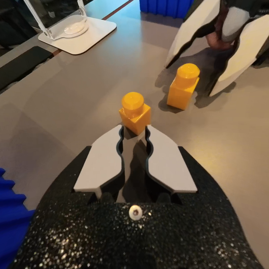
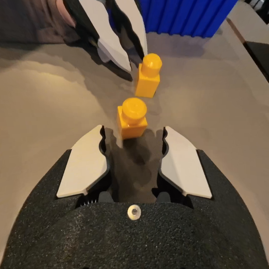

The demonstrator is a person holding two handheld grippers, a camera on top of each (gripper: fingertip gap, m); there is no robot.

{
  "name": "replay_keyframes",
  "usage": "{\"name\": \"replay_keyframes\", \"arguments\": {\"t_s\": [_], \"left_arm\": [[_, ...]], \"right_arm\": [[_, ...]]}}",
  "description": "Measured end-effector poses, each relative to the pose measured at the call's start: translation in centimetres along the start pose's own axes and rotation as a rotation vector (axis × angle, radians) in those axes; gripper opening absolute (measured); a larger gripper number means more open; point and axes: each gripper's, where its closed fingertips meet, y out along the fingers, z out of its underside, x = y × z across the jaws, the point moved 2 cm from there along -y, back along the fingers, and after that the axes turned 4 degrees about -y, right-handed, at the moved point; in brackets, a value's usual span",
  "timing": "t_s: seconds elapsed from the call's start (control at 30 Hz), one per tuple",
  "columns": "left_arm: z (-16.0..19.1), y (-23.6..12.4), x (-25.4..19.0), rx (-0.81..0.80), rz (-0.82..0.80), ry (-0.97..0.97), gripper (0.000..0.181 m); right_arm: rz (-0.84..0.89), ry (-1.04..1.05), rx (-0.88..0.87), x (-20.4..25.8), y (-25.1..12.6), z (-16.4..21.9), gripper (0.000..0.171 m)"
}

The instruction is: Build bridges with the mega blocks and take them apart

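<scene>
Two yellow single-stud mega blocks stand upright and apart on the grey table (image 1: 72,101). My left gripper (image 1: 135,127) is open by a narrow gap, its tips at the base of the nearer yellow block (image 1: 134,115). I cannot tell whether they touch it. In the right wrist view this left gripper (image 2: 138,63) is just left of and behind that block (image 2: 148,77). My right gripper (image 2: 133,128) is wide open and empty, with the other yellow block (image 2: 132,120) just ahead between its tips. The left wrist view shows the right gripper (image 1: 188,80) straddling that block (image 1: 183,87).
A blue ribbed container (image 2: 182,16) stands at the back of the table, and it also shows in the left wrist view (image 1: 160,7). More blue ribbing (image 1: 8,203) is at the lower left. A white stand base (image 1: 78,33) and a black object (image 1: 21,62) sit at the far left. Left tips to right tips: about 11 centimeters.
</scene>
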Motion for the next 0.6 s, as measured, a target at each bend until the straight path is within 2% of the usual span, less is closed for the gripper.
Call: {"name": "replay_keyframes", "arguments": {"t_s": [0.13, 0.2, 0.23, 0.37, 0.4, 0.6], "left_arm": [[0.1, 0.3, -0.1, 0.018, -0.019, 0.049, 0.025], [0.2, 0.3, 0.3, 0.025, -0.045, 0.083, 0.03], [0.1, 0.3, 0.5, 0.025, -0.053, 0.099, 0.034], [0.0, 0.9, 0.1, 0.028, 0.038, 0.039, 0.057], [0.1, 1.2, -0.1, 0.036, 0.057, 0.022, 0.058], [0.6, 1.3, 0.1, 0.068, 0.007, 0.062, 0.039]], "right_arm": [[-0.069, -0.023, 0.04, 0.3, 1.8, 0.0, 0.058], [-0.091, -0.008, 0.031, 0.3, 2.2, -0.1, 0.041], [-0.086, -0.002, 0.027, 0.0, 2.4, -0.2, 0.039], [-0.064, 0.033, 0.029, -1.7, 3.3, -0.4, 0.038], [-0.07, 0.039, 0.029, -1.9, 3.6, -0.5, 0.038], [-0.082, 0.034, 0.045, -2.6, 4.9, -1.3, 0.038]]}}
